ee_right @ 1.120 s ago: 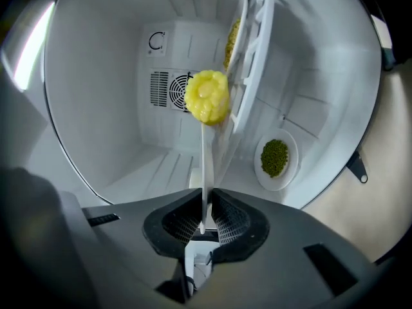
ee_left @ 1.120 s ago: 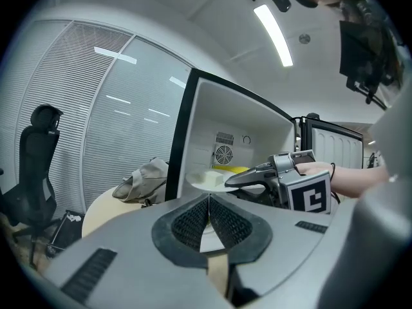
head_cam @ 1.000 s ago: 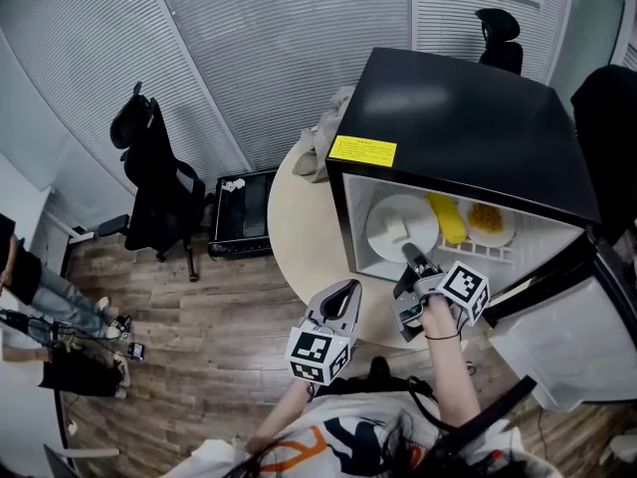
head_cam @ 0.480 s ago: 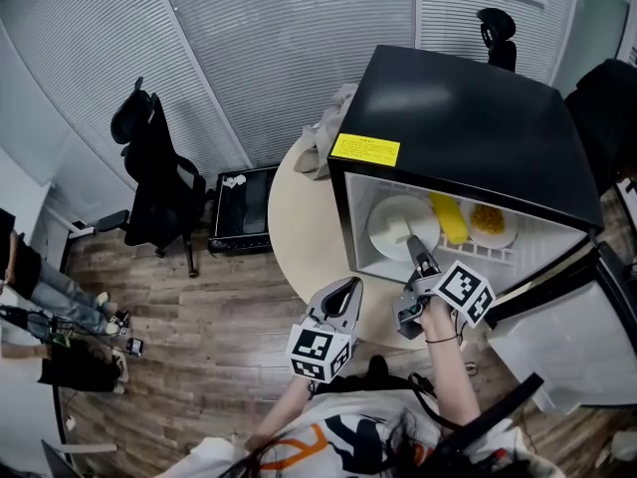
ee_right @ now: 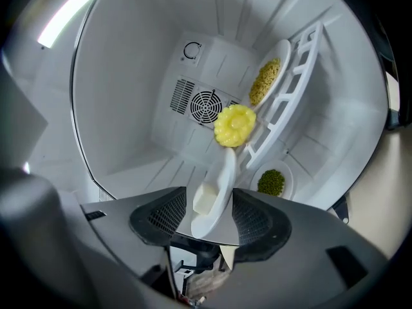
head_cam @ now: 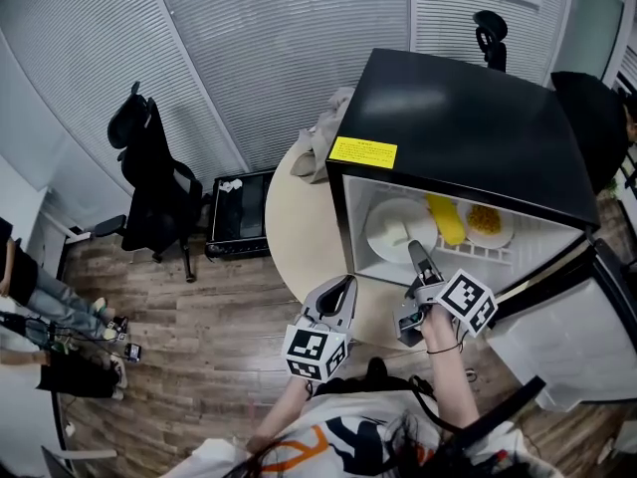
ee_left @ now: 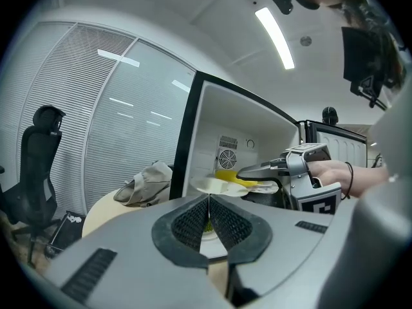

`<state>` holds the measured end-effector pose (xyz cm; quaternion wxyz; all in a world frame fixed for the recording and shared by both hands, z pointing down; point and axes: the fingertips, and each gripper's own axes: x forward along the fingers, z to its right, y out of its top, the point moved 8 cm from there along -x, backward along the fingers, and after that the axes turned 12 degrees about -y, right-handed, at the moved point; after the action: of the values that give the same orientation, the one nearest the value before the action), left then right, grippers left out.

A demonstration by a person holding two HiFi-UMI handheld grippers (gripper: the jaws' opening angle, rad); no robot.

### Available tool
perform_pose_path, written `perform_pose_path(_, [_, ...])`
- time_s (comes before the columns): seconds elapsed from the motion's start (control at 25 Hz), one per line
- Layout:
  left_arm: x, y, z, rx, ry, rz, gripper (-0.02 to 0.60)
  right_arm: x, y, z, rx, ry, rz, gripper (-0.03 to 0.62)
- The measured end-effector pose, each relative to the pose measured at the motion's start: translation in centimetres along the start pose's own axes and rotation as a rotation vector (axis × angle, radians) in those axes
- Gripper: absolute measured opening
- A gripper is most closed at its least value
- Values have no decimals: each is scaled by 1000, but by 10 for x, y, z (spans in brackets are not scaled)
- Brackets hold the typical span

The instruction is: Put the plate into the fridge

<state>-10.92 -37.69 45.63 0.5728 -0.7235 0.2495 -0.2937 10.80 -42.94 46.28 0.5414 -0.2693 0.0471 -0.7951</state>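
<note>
The white plate (head_cam: pixel 400 229) with a pale block (ee_right: pixel 205 198) on it lies on the wire shelf (ee_right: pixel 283 114) inside the open black fridge (head_cam: pixel 468 127). My right gripper (head_cam: pixel 416 257) is at the plate's near edge, its jaws opening. In the right gripper view the plate (ee_right: pixel 217 188) stands between the pads with a gap on each side of my right gripper (ee_right: pixel 209 214). My left gripper (head_cam: pixel 338 289) hangs in front of the fridge, shut with nothing in it; its pads (ee_left: pixel 208 221) meet.
A yellow corn-like piece (ee_right: pixel 234 125) and a plate of yellow grains (ee_right: pixel 265 79) share the shelf. A dish of green food (ee_right: pixel 271 180) sits below. A beige cloth (head_cam: pixel 320 137) lies on the round table (head_cam: pixel 294 237). The fridge door (head_cam: pixel 567 337) hangs open at right.
The right gripper's fingertip has eased slightly back from the plate, which stays on the shelf. The left gripper has barely moved.
</note>
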Motion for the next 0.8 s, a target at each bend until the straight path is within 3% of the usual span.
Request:
perform_pose_path(0.44, [-17,0,3,0,-22,13,14,-28,-12,14,-61,-54,45,213])
perform_pose_path(0.8, [-44,-8,20,-11,-81,-1,14,-66,-48,9,-252,-45,72,210])
